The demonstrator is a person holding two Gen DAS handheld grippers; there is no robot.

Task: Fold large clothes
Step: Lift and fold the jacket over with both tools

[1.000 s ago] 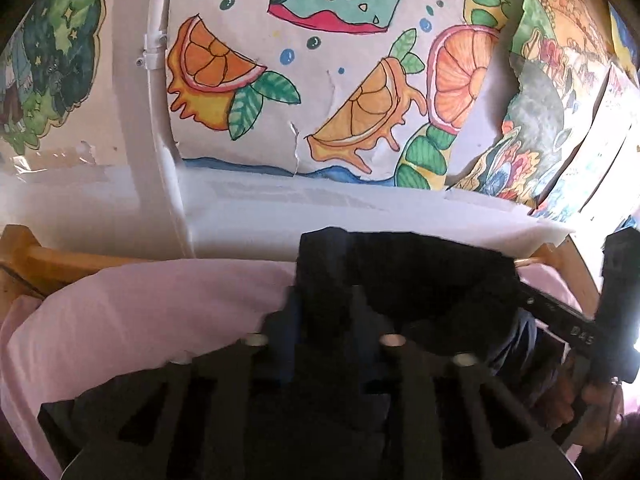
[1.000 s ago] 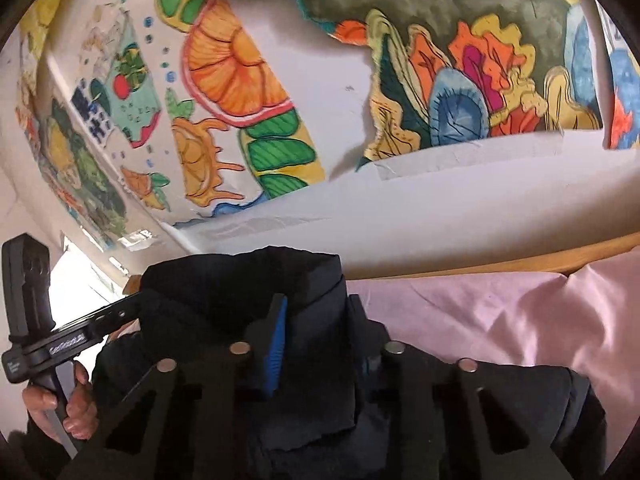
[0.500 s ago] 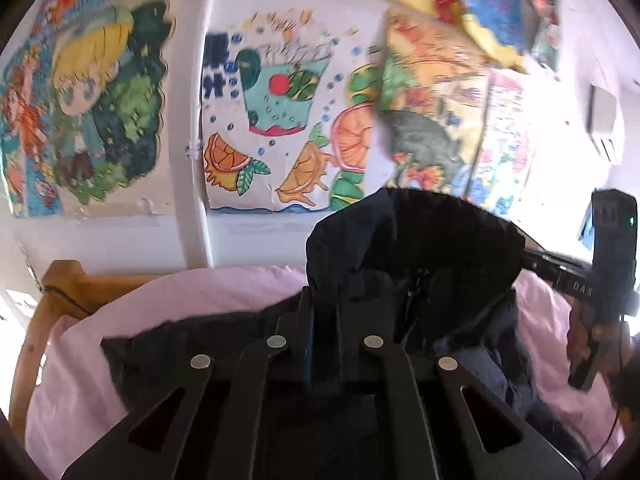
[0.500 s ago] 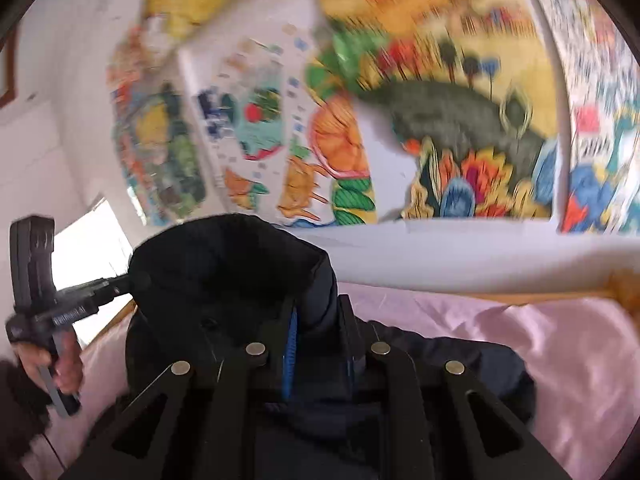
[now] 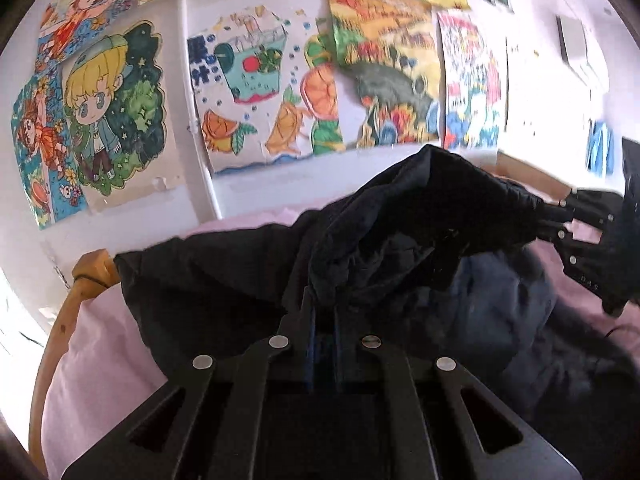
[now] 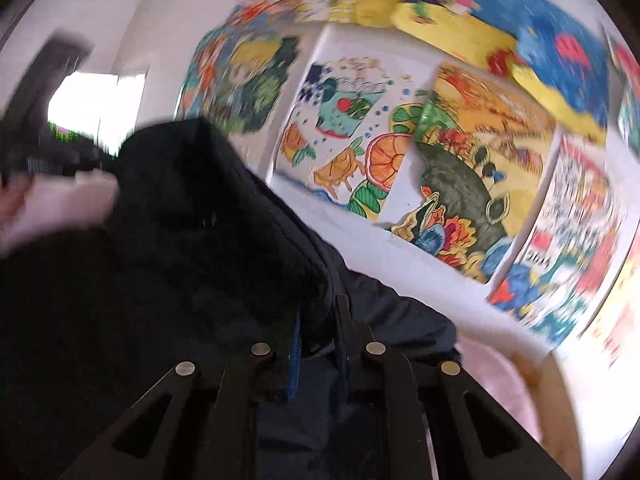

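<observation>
A large dark navy jacket [image 5: 400, 248] lies on a pink sheet [image 5: 104, 344] over a bed. My left gripper [image 5: 322, 312] is shut on a fold of the jacket and holds it lifted above the bed. My right gripper [image 6: 318, 320] is shut on another part of the same jacket [image 6: 180, 248], also lifted. The right gripper shows at the right edge of the left wrist view [image 5: 580, 236]. The left gripper shows blurred at the upper left of the right wrist view [image 6: 44, 152]. The fabric hangs stretched between the two grippers.
A white wall [image 5: 256, 196] covered with colourful drawings [image 5: 248, 92] stands right behind the bed. A curved wooden bed frame [image 5: 60, 328] runs along the left edge, and also shows at the lower right in the right wrist view [image 6: 560, 400].
Both grippers have risen and pulled back from the wall with the jacket held in them. More of the wall and drawings show now, and the jacket hangs higher above the sheet.
</observation>
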